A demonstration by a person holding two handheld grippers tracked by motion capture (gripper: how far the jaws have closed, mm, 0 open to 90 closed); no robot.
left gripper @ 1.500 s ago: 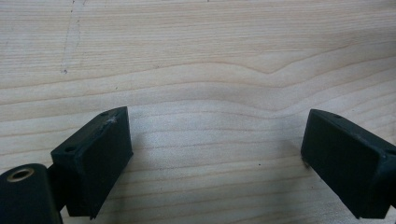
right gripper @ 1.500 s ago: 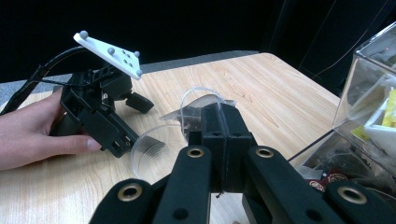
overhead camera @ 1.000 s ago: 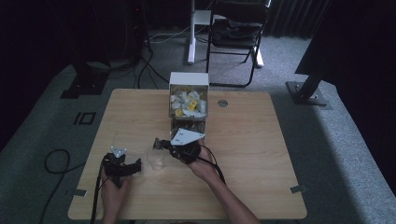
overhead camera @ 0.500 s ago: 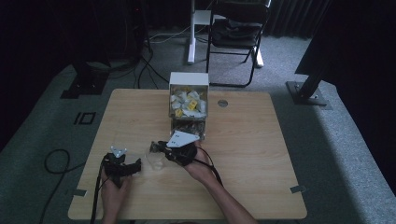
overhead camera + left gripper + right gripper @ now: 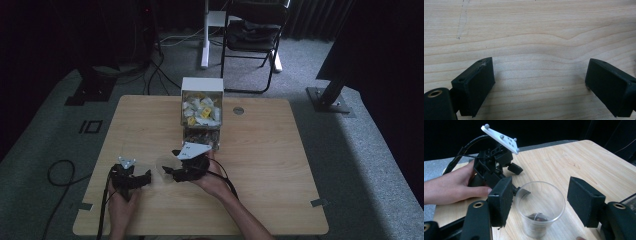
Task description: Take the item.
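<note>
Standing upright on the counter (image 5: 260, 150), toward its near-left part, the clear plastic cup (image 5: 539, 208) is the thing both hands are gathered round. Something small and dark lies at its bottom with a thin thread or wire looping up from it; it may be a tea bag, though I cannot tell for sure.

In the right gripper view the cup sits directly between the two black jaws of the right gripper (image 5: 546, 200), which stand wide, one on each side of the rim and apart from it. They hold nothing. Since the cup is round and upright, its axis runs straight up, and the jaws would meet its wall from either side if they closed; that gap on both sides is what the next move seems to depend on.

From the high view the right gripper (image 5: 186, 168) is plainly the nearer one, its tips at the cup (image 5: 165, 168). The left gripper (image 5: 131, 178) rests just to the cup's left, close to the near-left corner, with a hand (image 5: 120, 207) behind it. Its own view looks down on bare wood grain, jaws wide and empty.

Farther back, at the middle of the counter's far half, stands a box (image 5: 201, 114) with a white top, packed with small sachets, some yellow.
</note>
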